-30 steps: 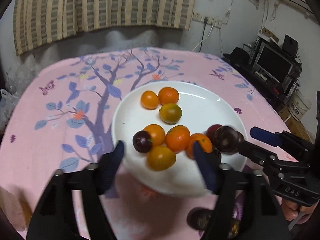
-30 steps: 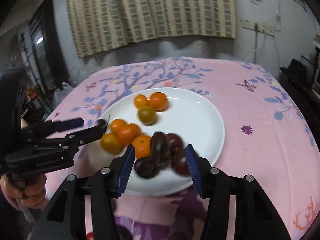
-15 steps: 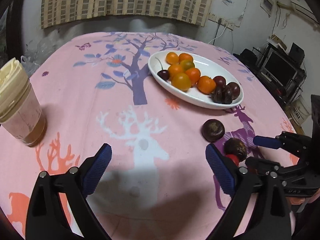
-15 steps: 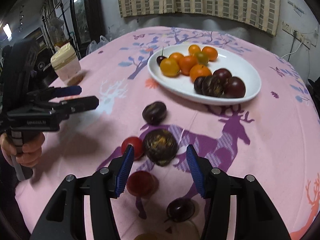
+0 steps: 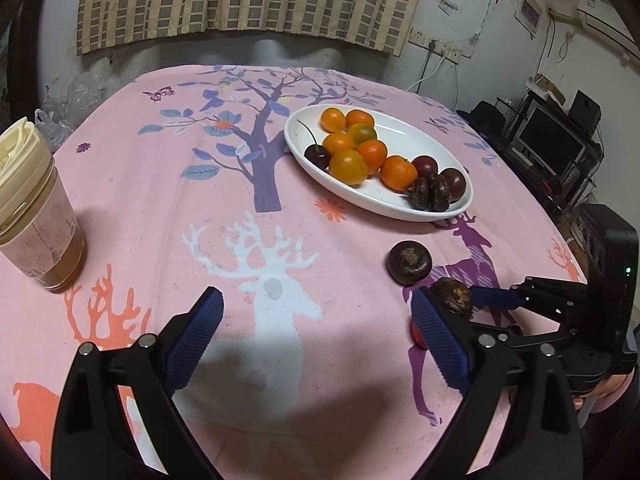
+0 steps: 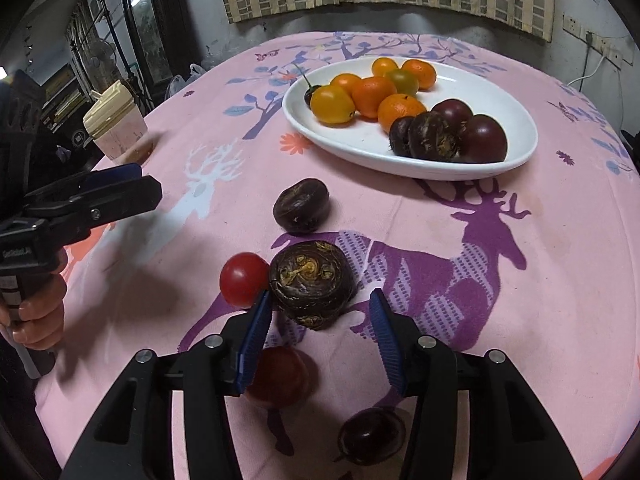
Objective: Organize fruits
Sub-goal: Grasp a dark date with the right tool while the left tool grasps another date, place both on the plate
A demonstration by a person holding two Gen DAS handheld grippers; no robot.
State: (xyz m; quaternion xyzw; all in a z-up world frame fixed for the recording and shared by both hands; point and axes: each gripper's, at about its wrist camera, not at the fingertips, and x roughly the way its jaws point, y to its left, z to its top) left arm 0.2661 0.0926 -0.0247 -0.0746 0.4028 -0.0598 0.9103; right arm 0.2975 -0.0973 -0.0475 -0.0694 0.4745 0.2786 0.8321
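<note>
One dark, rough water chestnut (yellowish crown) sits between the unclenched right gripper.

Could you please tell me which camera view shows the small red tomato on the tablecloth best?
The right wrist view: the red tomato is fully visible. In the left wrist view only a sliver peeks out behind a finger.

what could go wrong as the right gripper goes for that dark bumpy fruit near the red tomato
The right gripper has just been closing, its fingers not yet on the dark bumpy fruit. The red tomato touches that fruit right by the near finger, so it could get pinched or knocked rolling. The fruit looks rounded and may slip out. More fruit lies under the gripper and could be bumped.
</note>
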